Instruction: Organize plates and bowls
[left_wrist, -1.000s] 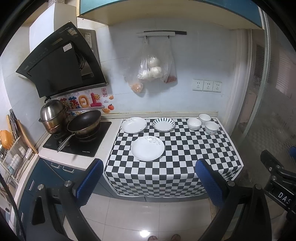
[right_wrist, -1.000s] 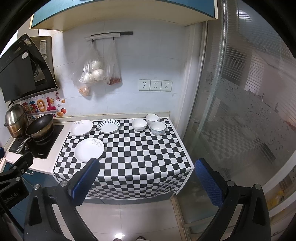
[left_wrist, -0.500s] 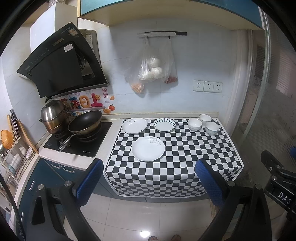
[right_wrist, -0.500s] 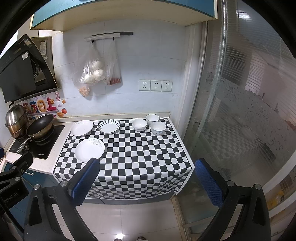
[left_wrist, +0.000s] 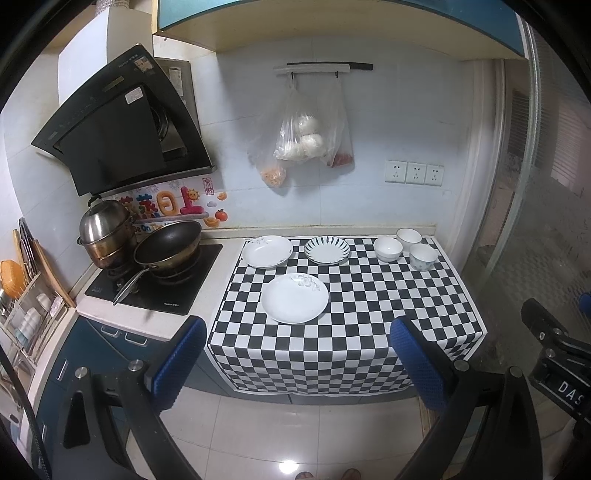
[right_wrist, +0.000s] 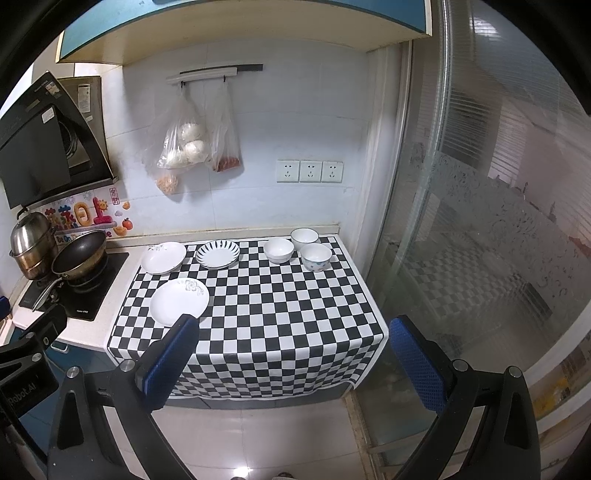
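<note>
On the checkered cloth (left_wrist: 369, 314) lie three plates: a white flowered plate (left_wrist: 294, 298) in front, a white plate (left_wrist: 267, 251) at the back left, and a blue-striped plate (left_wrist: 327, 250) beside it. Three bowls stand at the back right: two white bowls (left_wrist: 387, 249) (left_wrist: 409, 235) and a patterned bowl (left_wrist: 422, 257). The same plates (right_wrist: 179, 301) and bowls (right_wrist: 279, 250) show in the right wrist view. My left gripper (left_wrist: 297, 354) and right gripper (right_wrist: 293, 354) are both open and empty, held well back from the counter above the floor.
A stove (left_wrist: 155, 284) with a wok (left_wrist: 168, 247) and a steel pot (left_wrist: 105, 232) stands left of the cloth under a range hood (left_wrist: 122, 122). Food bags (left_wrist: 301, 138) hang on the wall. A glass door (right_wrist: 480, 221) is at the right. A dish rack (left_wrist: 26, 314) is far left.
Both views have drifted very slightly; the dishes have not moved and both grippers stay open.
</note>
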